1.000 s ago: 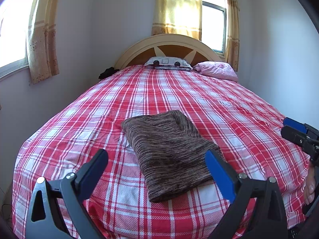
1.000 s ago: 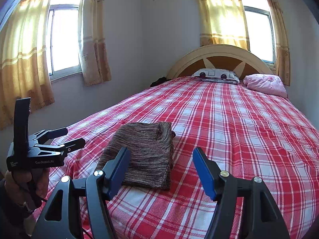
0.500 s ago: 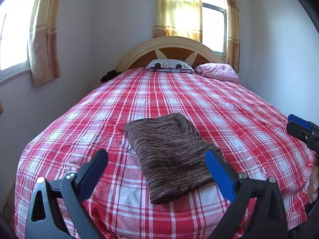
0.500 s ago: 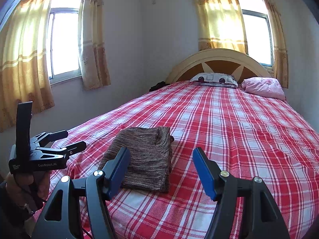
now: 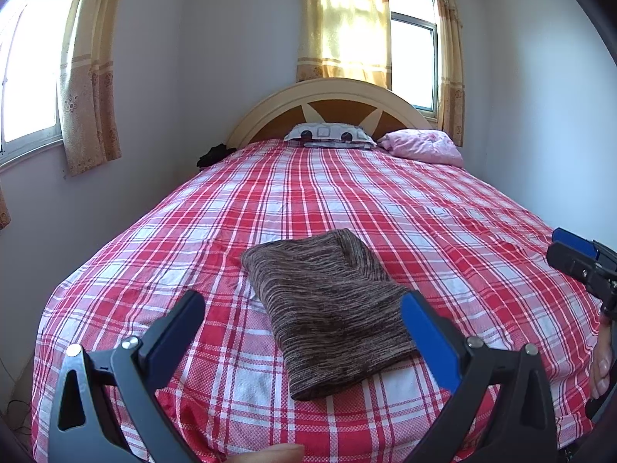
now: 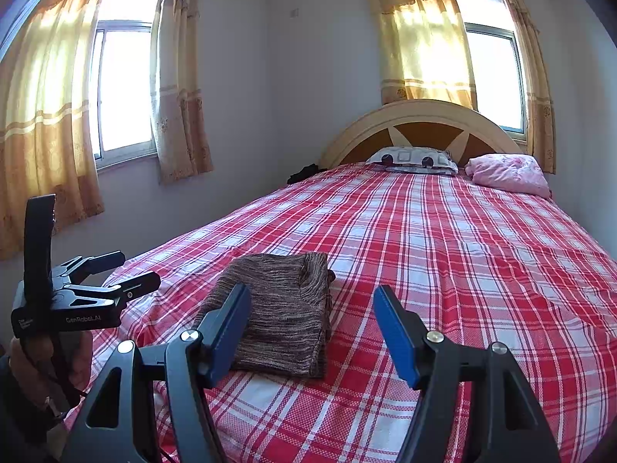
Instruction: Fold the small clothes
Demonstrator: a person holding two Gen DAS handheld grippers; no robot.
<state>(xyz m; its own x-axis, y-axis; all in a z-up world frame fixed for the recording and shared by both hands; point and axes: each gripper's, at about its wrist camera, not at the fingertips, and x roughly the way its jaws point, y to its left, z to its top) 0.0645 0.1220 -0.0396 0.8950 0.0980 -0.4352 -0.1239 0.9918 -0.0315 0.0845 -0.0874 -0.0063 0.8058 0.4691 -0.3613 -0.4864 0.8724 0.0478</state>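
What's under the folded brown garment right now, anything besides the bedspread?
The folded brown garment lies flat on the red plaid bedspread, which shows all round its edges. Nothing else pokes out from beneath. Whatever sits directly under its middle is covered and cannot be seen.

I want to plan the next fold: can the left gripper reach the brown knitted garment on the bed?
Probably yes: the left gripper is open, the brown garment lies flat just ahead, and nothing stands between them.

Home bedroom, dbl bed [image 5: 424, 200] w/ plaid cover, pillows [image 5: 331, 135], arched headboard [image 6: 420, 123], prob. yellow curtains [image 6: 424, 38]
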